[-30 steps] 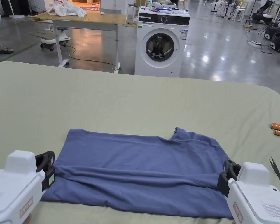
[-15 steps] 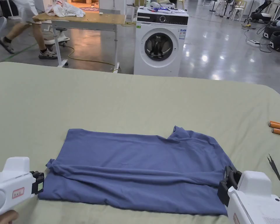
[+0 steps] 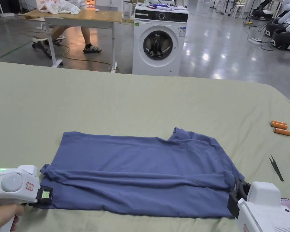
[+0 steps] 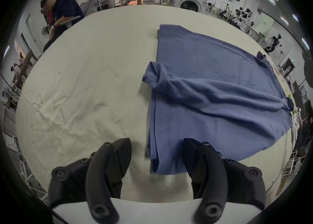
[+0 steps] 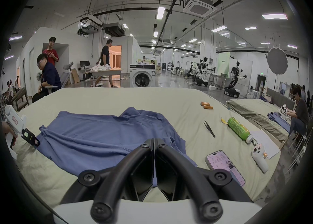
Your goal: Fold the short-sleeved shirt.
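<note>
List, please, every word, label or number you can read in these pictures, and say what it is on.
Nothing reads clearly enough to quote.
Tag on the left gripper: too small to read.
Sticker on the washer: blurred.
Label on the green bottle: too small to read.
Phone screen: too small to read.
</note>
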Tool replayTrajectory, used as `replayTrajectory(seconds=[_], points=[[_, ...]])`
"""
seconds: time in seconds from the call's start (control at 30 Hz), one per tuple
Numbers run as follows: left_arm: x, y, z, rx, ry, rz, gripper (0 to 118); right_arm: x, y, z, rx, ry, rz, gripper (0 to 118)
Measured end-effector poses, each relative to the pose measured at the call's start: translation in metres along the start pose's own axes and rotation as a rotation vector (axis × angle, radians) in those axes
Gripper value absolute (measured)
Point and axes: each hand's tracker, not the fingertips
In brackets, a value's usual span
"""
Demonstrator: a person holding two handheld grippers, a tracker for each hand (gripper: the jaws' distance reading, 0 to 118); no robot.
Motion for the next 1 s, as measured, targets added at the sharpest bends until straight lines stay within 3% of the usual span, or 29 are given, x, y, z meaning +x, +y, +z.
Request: replayTrajectory(seconds=[0.1,0.17,0.3,0.43,0.5,0.57,0.63,0.8,0.87,0.9,0.93,1.0], points=[[0.006,-0.005,0.003,0.012,-0.009,-0.035,36,0.007,-0.001,-0.004,-0.017,-0.004,-0.008,0],[0.008,-0.005,0.006,0.019,-0.017,-0.062,0,0.013,-0.001,-0.009,-0.037,-0.013,-0.011,0],[0.0,-0.011,0.018,0.044,-0.06,-0.061,0,0.033,0.002,-0.029,-0.101,-0.017,-0.047,0],[-0.011,-0.02,0.035,0.095,-0.085,-0.054,0,0.055,0.002,-0.061,-0.24,0.015,-0.018,3],[-0.015,-0.024,0.044,0.121,-0.095,-0.043,0,0.064,-0.002,-0.079,-0.325,0.05,-0.018,21],[-0.017,-0.026,0.049,0.14,-0.111,-0.039,0,0.07,-0.008,-0.097,-0.405,0.061,-0.019,57],[-0.018,-0.028,0.054,0.156,-0.113,-0.04,0,0.074,-0.017,-0.114,-0.482,0.072,-0.004,65],[-0.02,-0.028,0.053,0.165,-0.116,-0.033,0,0.069,-0.035,-0.141,-0.603,0.07,0.015,62],[-0.019,-0.028,0.051,0.164,-0.114,-0.035,0,0.061,-0.036,-0.137,-0.582,0.071,0.035,48],[-0.019,-0.028,0.051,0.165,-0.113,-0.033,0,0.057,-0.035,-0.136,-0.58,0.08,0.043,35],[-0.019,-0.028,0.051,0.166,-0.113,-0.032,0,0.054,-0.034,-0.136,-0.585,0.102,0.04,11],[-0.017,-0.029,0.05,0.169,-0.109,-0.036,0,0.048,-0.035,-0.135,-0.588,0.09,0.052,8]])
